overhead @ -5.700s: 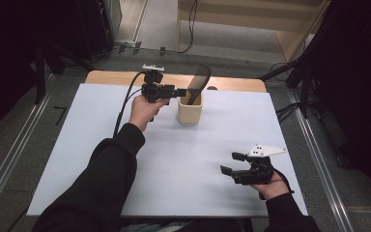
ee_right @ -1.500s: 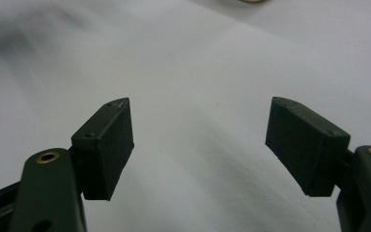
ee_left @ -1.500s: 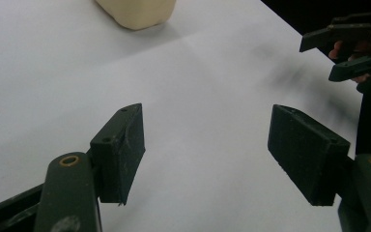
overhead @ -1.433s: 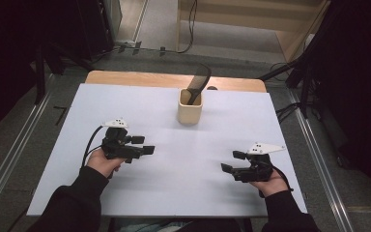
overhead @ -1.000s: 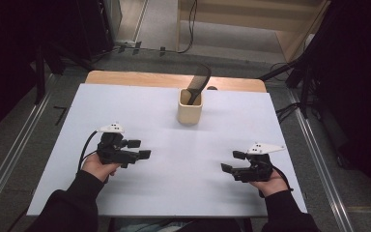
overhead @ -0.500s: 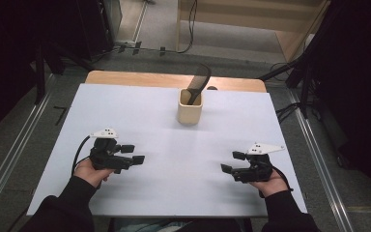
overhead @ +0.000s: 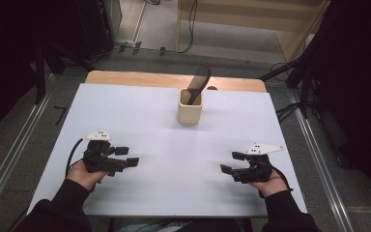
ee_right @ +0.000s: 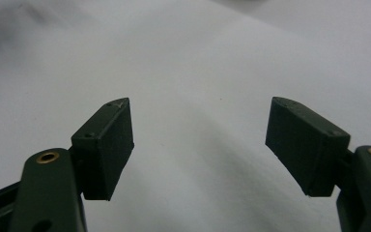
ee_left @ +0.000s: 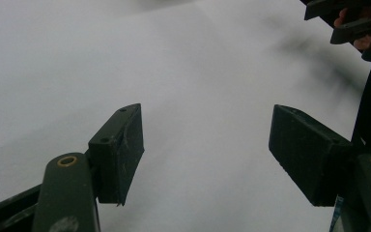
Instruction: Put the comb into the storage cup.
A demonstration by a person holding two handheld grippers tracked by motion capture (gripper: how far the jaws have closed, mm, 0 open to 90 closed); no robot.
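A beige cup stands upright at the far middle of the white table, with a black comb leaning out of it to the right. My left gripper rests low over the near left of the table, held in a hand, jaws pointing right. In the left gripper view the left gripper is open, with only white table between its pads. My right gripper sits at the near right, jaws pointing left. Seen in the right gripper view, that gripper stands open on bare table.
A wooden strip borders the table's far edge. Metal rails run along the left and right sides. Dark stands and cables crowd the floor beyond. In the left gripper view the other hand's gripper shows at the top right.
My left gripper has come away from the cup, leaving the comb standing in it, and drawn back to the near left of the table. The right gripper has stayed put.
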